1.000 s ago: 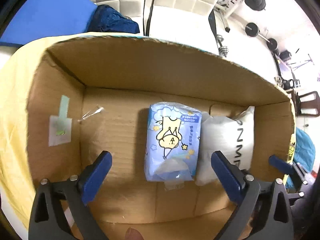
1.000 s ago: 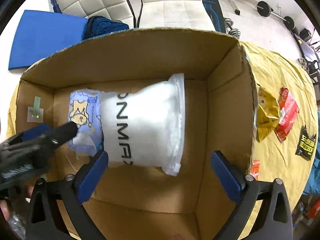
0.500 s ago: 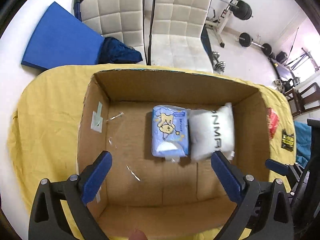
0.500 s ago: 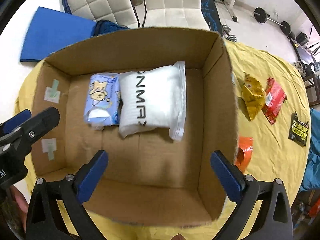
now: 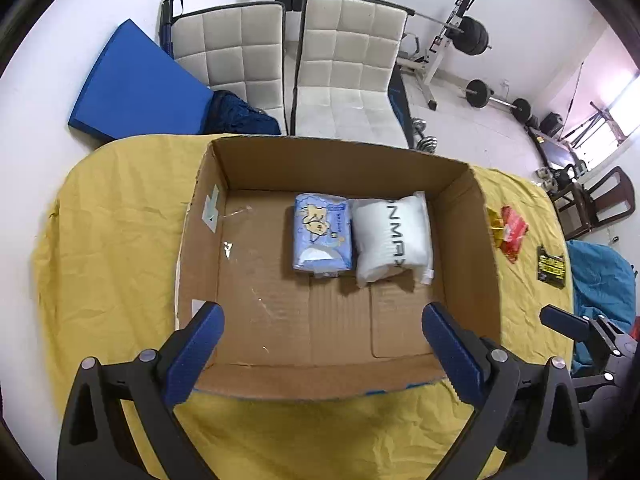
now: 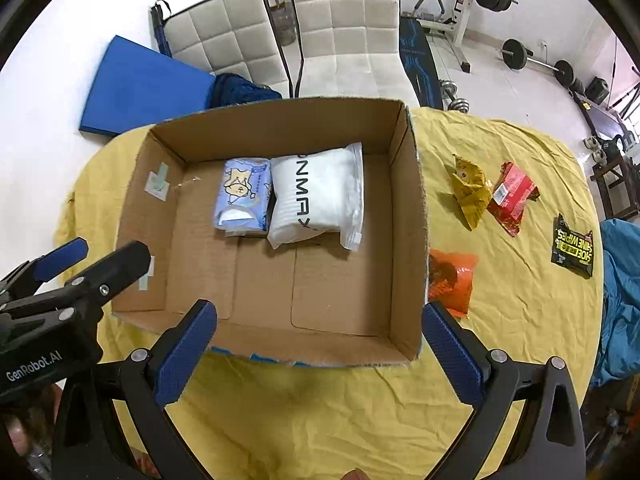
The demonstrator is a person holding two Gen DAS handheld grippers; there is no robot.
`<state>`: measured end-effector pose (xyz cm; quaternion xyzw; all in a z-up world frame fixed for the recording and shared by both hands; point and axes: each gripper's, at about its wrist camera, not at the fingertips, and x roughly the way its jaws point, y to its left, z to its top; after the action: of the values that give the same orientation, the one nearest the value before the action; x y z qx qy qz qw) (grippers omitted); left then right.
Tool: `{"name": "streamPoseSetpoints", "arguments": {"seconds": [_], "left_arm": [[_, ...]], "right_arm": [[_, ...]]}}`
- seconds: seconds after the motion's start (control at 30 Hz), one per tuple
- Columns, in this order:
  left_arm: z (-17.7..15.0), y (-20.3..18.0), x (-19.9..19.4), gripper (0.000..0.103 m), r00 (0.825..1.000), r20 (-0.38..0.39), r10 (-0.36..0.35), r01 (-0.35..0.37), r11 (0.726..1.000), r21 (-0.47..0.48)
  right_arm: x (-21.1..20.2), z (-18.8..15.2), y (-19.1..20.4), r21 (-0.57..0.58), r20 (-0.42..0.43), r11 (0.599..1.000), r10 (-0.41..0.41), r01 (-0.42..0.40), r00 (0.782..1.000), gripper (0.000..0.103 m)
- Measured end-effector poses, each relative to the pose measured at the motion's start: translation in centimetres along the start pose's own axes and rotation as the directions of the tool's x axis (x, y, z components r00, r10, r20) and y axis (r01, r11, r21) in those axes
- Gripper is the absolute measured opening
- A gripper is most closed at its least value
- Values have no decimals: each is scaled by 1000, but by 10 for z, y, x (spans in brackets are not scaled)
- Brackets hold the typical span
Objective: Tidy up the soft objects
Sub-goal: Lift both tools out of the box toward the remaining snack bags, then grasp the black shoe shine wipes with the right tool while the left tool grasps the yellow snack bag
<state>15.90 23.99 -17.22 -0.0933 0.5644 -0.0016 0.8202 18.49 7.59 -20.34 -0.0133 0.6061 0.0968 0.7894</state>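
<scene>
Both hand-held grippers, left [image 5: 320,344] and right [image 6: 320,340], hover wide open and empty above the box [image 6: 412,208], where two soft packs [image 6: 280,196] lie side by side; next, likely fetch a packet [image 6: 454,280] on the counter [image 6: 520,320] to the right.

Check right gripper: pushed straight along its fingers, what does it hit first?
Likely the cardboard box, its bare floor near the front wall; the right gripper is open and empty. Depth is unclear.

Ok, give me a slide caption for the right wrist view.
Open right gripper above a cardboard box holding two soft packs, snack packets outside.
</scene>
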Motion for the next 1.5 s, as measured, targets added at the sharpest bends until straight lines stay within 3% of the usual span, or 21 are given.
{"name": "streamPoseSetpoints", "arguments": {"seconds": [0.23,0.4,0.63,0.77,0.93,1.07,1.17,1.4,1.43,1.5], "left_arm": [[-6,-17,-25,102,999,42,19,-19,1000,-1],[-5,-48,-36,102,998,57,12,-13,1000,11],[12,-137,-33,102,999,33,-39,36,994,99],[28,-202,-12,102,997,-9,-72,73,982,172],[46,-271,32,102,995,-84,-60,80,964,255],[55,-310,77,102,990,-141,-14,55,957,286],[63,-325,109,102,982,-187,13,39,961,273],[67,-333,159,102,965,-253,63,-5,974,226],[67,-332,164,102,963,-261,67,-8,975,222],[66,-333,175,102,957,-277,85,-22,975,223]], "right_arm": [[-15,-9,-12,-7,7,999,44,-44,999,103],[-25,-13,-49,34,5,996,80,-80,997,103],[-47,-15,-159,154,18,986,67,-69,998,103],[-45,-14,-242,171,-1,985,-11,11,1000,103],[-12,1,-341,65,-82,990,-116,122,990,103],[43,17,-392,-145,-191,972,-211,185,959,103],[84,24,-404,-374,-210,904,-301,208,930,103],[169,30,-406,-667,-268,734,-397,129,878,103],[179,30,-407,-687,-276,717,-408,118,870,103],[194,32,-411,-681,-313,728,-392,84,865,96]]}}
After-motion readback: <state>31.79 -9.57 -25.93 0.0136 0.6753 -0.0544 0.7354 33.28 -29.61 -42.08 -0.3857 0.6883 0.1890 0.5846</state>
